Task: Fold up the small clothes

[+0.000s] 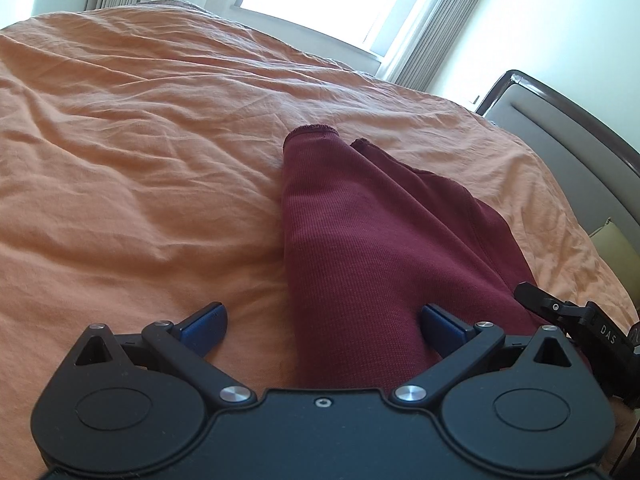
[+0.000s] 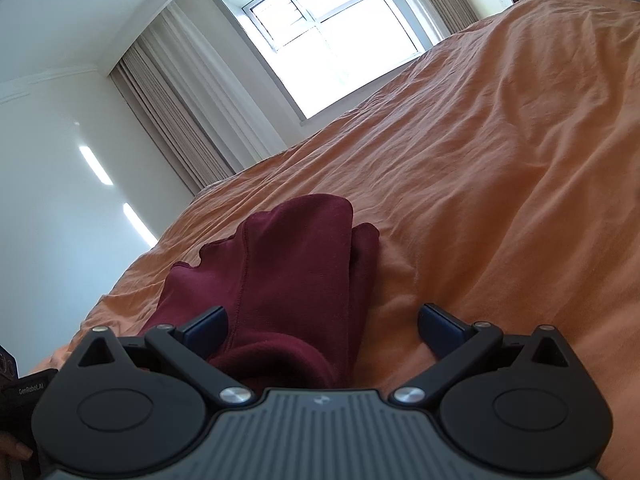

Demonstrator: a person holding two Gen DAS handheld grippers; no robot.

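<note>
A dark red knit garment (image 1: pixel 360 232) lies lengthwise on the orange bedsheet (image 1: pixel 140 140), its hemmed end pointing away from me. My left gripper (image 1: pixel 322 330) is open, its blue pads apart, low over the near end of the garment. In the right wrist view the same garment (image 2: pixel 288 272) lies folded over itself on the sheet (image 2: pixel 500 200). My right gripper (image 2: pixel 322 330) is open, with the garment's near edge between its jaws, closer to the left pad. Part of the right gripper (image 1: pixel 580 320) shows at the right edge of the left wrist view.
A grey padded headboard (image 1: pixel 568 152) with a dark frame stands at the bed's right side. A bright window (image 2: pixel 332 40) with curtains (image 2: pixel 180 112) is beyond the bed. A yellowish pillow edge (image 1: pixel 612 240) shows by the headboard.
</note>
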